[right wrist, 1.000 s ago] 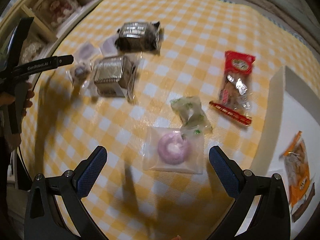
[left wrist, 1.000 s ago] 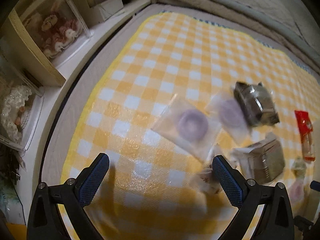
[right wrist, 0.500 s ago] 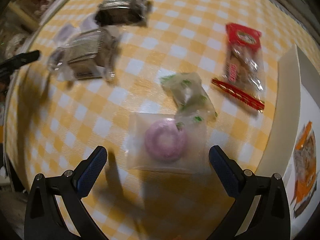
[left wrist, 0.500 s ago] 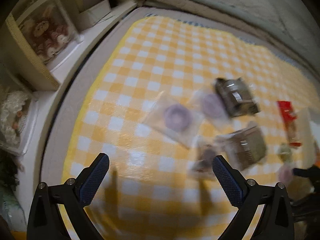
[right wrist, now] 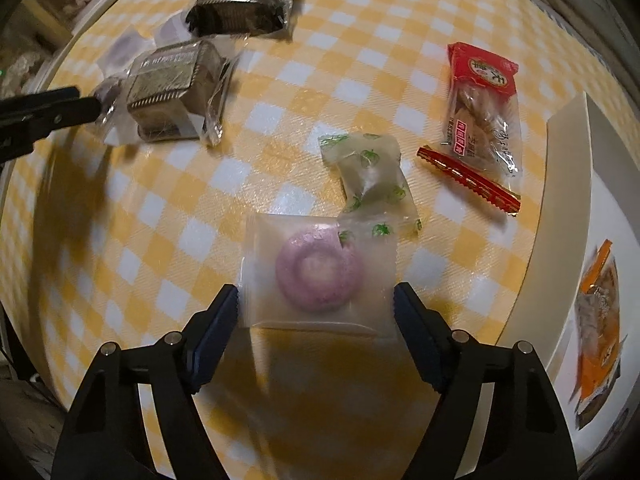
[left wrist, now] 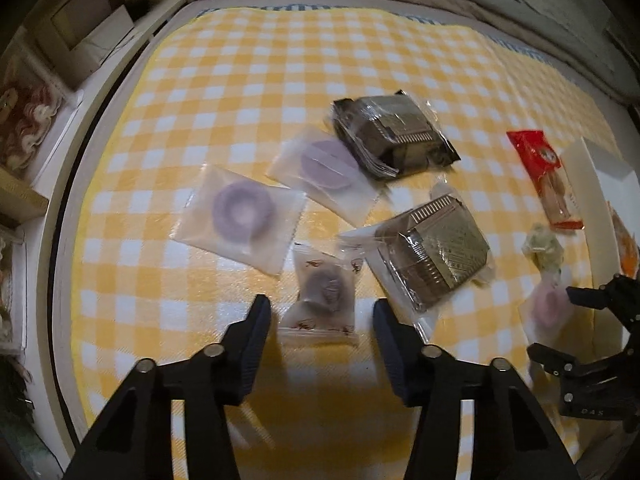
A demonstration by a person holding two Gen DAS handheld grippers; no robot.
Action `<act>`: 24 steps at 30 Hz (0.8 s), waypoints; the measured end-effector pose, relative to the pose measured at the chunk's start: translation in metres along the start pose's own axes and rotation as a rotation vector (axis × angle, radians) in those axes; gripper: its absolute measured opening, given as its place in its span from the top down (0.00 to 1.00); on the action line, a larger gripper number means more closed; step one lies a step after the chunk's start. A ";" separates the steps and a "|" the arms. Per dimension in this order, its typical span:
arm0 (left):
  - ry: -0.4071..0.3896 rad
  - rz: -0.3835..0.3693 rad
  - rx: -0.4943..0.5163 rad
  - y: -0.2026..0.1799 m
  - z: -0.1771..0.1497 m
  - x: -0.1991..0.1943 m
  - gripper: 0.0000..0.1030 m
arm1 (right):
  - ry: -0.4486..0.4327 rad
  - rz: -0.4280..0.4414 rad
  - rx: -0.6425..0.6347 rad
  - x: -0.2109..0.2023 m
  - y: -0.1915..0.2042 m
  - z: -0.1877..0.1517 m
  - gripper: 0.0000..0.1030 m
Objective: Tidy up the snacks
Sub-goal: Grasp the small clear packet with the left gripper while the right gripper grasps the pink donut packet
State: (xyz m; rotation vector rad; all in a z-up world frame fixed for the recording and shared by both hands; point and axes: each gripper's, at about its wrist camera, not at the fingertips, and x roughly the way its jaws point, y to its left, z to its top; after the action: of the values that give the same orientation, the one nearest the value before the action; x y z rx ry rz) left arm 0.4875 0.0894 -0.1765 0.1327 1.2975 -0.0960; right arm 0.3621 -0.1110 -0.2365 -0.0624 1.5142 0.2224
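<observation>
Here, the right gripper (right wrist: 316, 300) is seen with its jaws closing around a frosted packet with a pink ring pastry (right wrist: 318, 276), whose side edges lie just at the pads, not yet visibly squeezed. The left gripper (left wrist: 322, 316) is likewise closing over a small clear packet with a dark pastry (left wrist: 323, 300), its long axis running away between the fingers. Each packet lies flat on the checked cloth (left wrist: 248, 80); the white tray (right wrist: 560, 184) is nearer the right hand.

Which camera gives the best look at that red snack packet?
The right wrist view: the red snack packet lies whole and sharp, print readable. The left wrist view shows it small, stretched near the edge.
</observation>
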 end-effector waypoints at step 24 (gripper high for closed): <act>-0.082 0.051 0.005 -0.018 -0.012 -0.041 0.77 | -0.090 0.030 0.009 -0.055 -0.006 -0.010 0.37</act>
State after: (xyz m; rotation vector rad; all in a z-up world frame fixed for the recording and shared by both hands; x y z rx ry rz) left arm 0.4622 0.0737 -0.1408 0.1643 1.2117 -0.0603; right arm 0.3508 -0.1251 -0.1828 -0.0222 1.4268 0.2393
